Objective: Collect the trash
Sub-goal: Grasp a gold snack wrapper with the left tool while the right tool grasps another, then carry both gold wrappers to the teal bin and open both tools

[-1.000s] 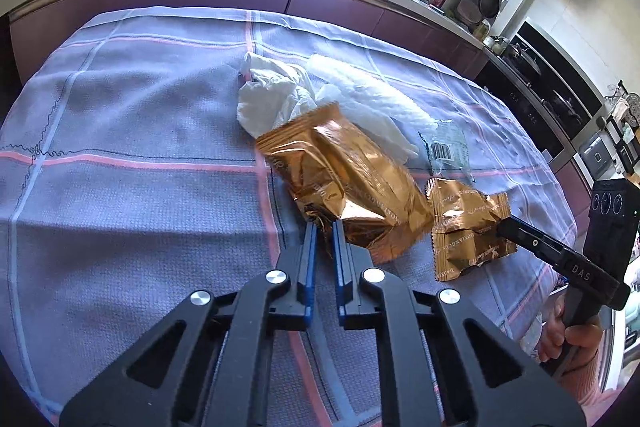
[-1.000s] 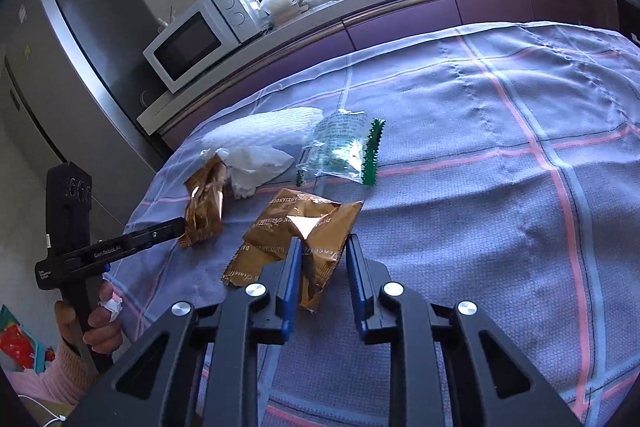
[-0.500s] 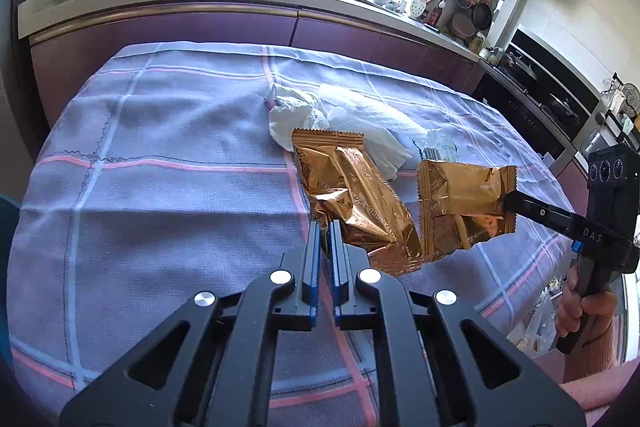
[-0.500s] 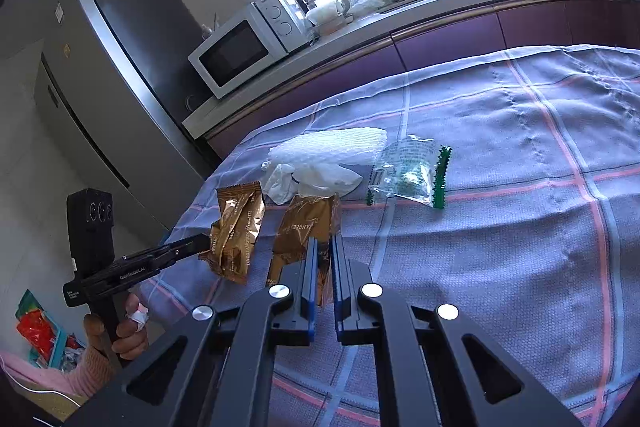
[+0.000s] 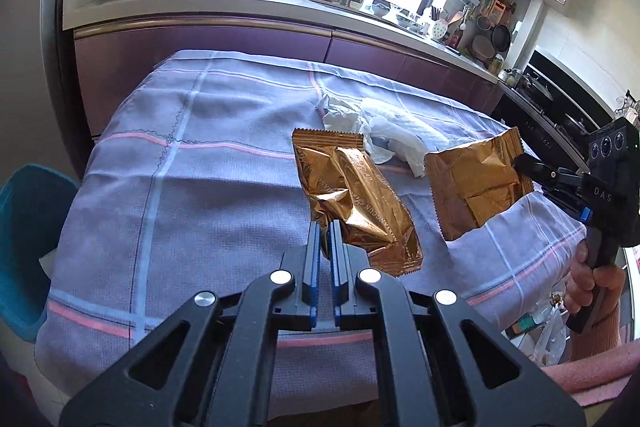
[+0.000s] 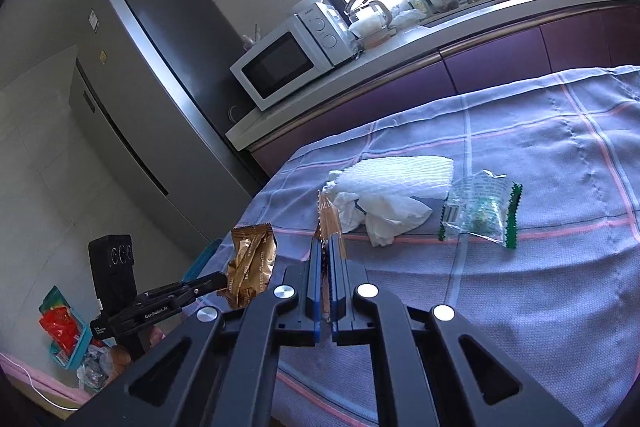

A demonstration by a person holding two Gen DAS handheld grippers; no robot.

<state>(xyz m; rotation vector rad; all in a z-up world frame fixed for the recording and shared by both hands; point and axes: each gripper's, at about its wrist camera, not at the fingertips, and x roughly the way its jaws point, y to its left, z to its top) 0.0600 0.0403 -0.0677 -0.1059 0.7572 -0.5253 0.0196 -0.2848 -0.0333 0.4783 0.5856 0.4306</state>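
Left tool (image 5: 325, 241) is clamping a gold wrapper (image 5: 352, 203); right tool (image 6: 329, 259) is clamping another (image 5: 476, 183). Both are hanging clear above the table (image 5: 208, 187), ready for binning; tissue (image 6: 384, 211) is lying far.

White microwave (image 6: 289, 61) on the kitchen worktop (image 6: 432, 39), beside a glass kettle (image 6: 370, 15). Grey fridge (image 6: 152, 99) at the worktop's end. Checked lilac cloth (image 5: 224, 195) over the desk.

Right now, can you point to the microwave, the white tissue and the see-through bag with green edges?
microwave (image 6: 282, 66): right wrist view, on its dark door window.
white tissue (image 6: 386, 213): right wrist view, on the crumpled middle.
see-through bag (image 6: 478, 213): right wrist view, on its clear middle, between the green edges.
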